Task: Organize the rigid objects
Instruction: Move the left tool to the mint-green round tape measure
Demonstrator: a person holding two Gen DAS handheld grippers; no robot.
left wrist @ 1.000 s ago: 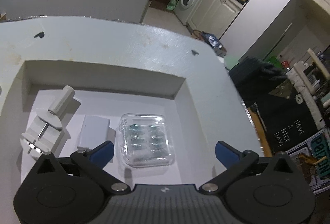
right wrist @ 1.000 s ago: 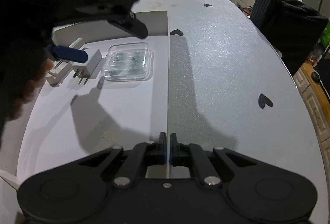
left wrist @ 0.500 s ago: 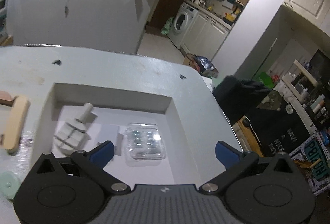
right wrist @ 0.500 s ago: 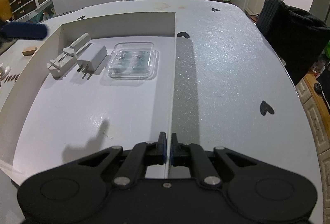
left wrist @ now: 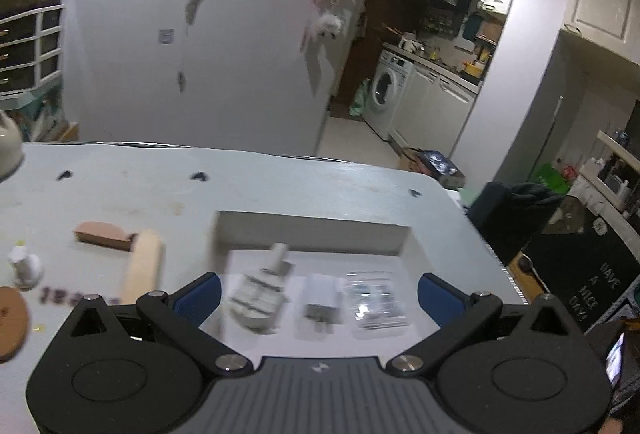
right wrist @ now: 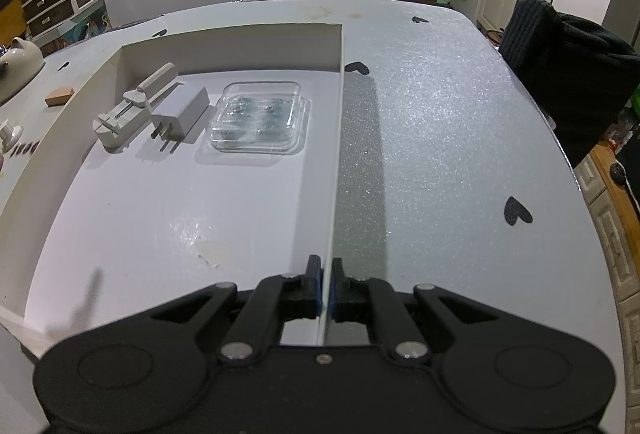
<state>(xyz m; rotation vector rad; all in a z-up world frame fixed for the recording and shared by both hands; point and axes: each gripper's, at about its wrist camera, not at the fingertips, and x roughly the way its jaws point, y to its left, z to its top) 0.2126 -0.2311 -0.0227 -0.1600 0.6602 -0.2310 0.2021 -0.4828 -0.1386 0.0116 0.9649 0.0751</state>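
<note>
A white shallow tray (right wrist: 232, 48) lies on the pale table (right wrist: 440, 138). In it, side by side, are a white watch-band tool (right wrist: 132, 112), a white plug adapter (right wrist: 180, 114) and a clear plastic case (right wrist: 260, 116). My right gripper (right wrist: 326, 290) is shut on the tray's right wall (right wrist: 338, 162) at its near end. My left gripper (left wrist: 318, 294) is open and empty, held high above the tray's near part. The same tool (left wrist: 260, 294), adapter (left wrist: 320, 294) and case (left wrist: 376, 300) show blurred in the left wrist view.
Left of the tray lie a wooden roller (left wrist: 144, 266), a tan block (left wrist: 104, 236), a small white bottle (left wrist: 24, 266) and a brown disc (left wrist: 10, 322). A cream teapot (right wrist: 16, 64) stands at the far left. A dark chair back (right wrist: 560, 58) is at the right.
My left gripper has risen and pulled back from over the clear case, still open, and left the right wrist view. My right gripper has stayed shut on the tray wall.
</note>
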